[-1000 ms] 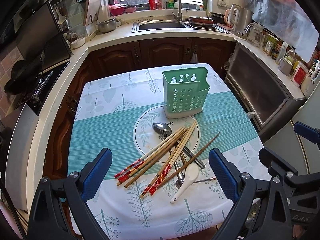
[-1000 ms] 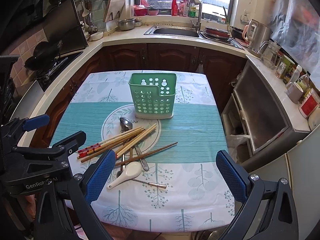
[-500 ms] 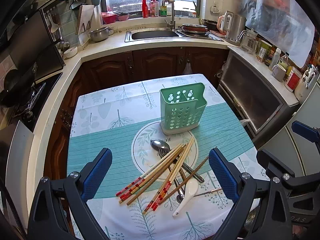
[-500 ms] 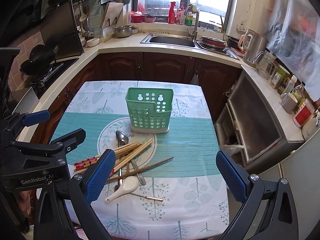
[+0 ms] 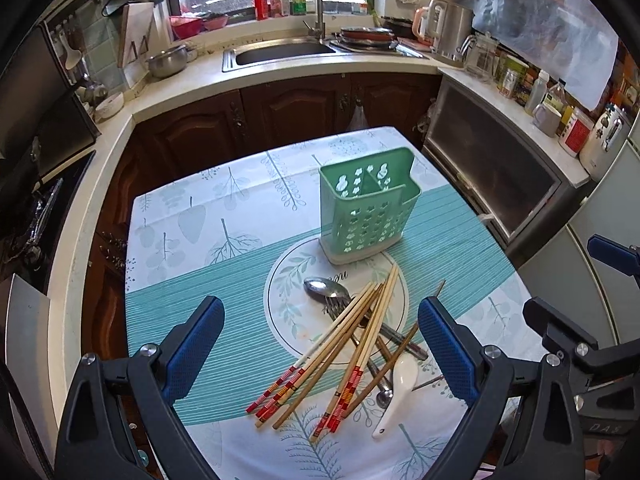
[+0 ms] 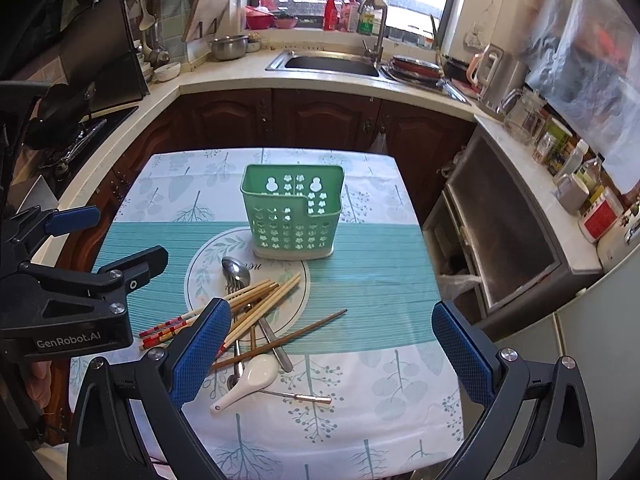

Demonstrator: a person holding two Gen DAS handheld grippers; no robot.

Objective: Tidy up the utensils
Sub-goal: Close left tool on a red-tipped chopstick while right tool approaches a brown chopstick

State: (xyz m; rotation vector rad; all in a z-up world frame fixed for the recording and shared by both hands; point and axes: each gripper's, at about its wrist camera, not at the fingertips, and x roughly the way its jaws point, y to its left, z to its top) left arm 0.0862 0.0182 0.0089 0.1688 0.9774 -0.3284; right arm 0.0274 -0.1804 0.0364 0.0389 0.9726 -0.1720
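A green perforated utensil holder (image 5: 367,208) stands upright on the table, also in the right wrist view (image 6: 294,212). In front of it lies a pile: wooden chopsticks (image 5: 340,340) (image 6: 256,304), a metal spoon (image 5: 326,289) (image 6: 236,270), a fork under them, a white ceramic spoon (image 5: 398,392) (image 6: 252,378) and a thin metal stick (image 6: 298,396). My left gripper (image 5: 320,344) is open and empty, above the pile. My right gripper (image 6: 332,348) is open and empty, above the table's near side, right of the pile.
The table wears a white and teal leaf-print cloth (image 6: 360,276). Behind it are dark wooden cabinets and a counter with a sink (image 6: 332,64). A stove (image 6: 76,136) is at left. A metal cabinet (image 6: 504,248) stands close on the right.
Both grippers have pulled back and risen, so the table and pile look smaller and farther. The utensils and holder have not moved. Both grippers stay open.
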